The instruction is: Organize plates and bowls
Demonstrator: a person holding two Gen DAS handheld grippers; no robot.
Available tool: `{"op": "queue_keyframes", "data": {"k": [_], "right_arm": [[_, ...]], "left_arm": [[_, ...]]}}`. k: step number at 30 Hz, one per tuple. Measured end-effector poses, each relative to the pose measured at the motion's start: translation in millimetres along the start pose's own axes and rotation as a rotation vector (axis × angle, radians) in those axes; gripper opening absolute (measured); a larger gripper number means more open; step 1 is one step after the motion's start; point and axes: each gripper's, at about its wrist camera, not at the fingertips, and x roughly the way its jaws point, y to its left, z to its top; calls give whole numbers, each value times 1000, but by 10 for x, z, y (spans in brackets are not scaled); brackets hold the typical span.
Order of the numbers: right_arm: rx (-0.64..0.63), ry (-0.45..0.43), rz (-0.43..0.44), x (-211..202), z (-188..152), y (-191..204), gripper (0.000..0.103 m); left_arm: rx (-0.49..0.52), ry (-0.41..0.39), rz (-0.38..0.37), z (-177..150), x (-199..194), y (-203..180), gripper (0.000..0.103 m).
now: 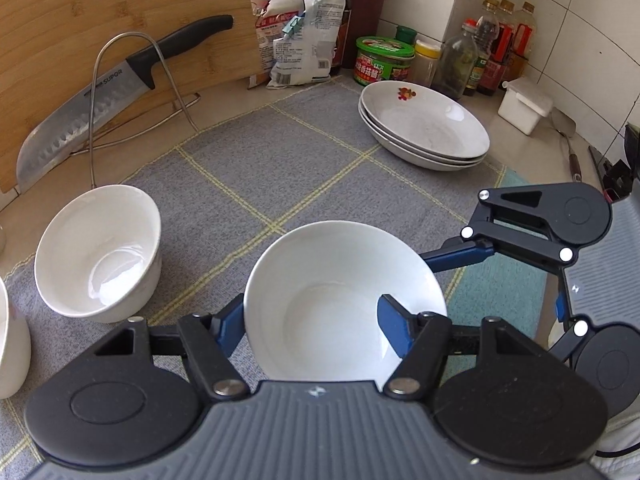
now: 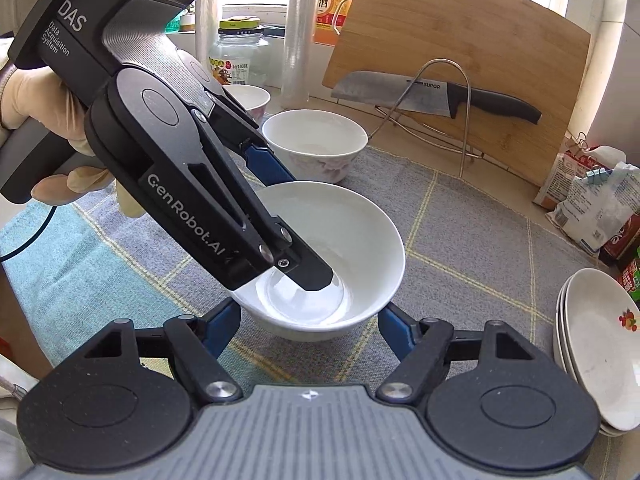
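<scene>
Your left hand-held gripper [image 1: 316, 326] is clamped on the white bowl [image 1: 340, 300], one finger inside the wall, one outside. Your right hand-held gripper [image 2: 310, 322] sits at its narrowest, straddling that bowl from the other side, though I can't quite tell whether its pads press the wall. Keep the bowl level and both hands moving together. Out on the grey mat [image 1: 280, 148] there's open room mid-tabletop. Toward the left edge stands a second bowl [image 1: 100, 252], your likely nesting spot. Farther back right, the stacked plates [image 1: 424, 124]. Mind the knife [image 1: 100, 100] on its rack by the cutting board [image 1: 100, 20].
</scene>
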Motion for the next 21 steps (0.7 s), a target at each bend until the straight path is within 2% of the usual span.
{"op": "queue_keyframes", "data": {"k": [20, 21], "right_arm": [[27, 40, 7, 125, -52, -93, 80], [26, 39, 5, 130, -53, -93, 84]], "left_arm": [[-17, 9, -14, 28, 191, -1, 68], [-16, 7, -14, 26, 190, -2, 71]]}}
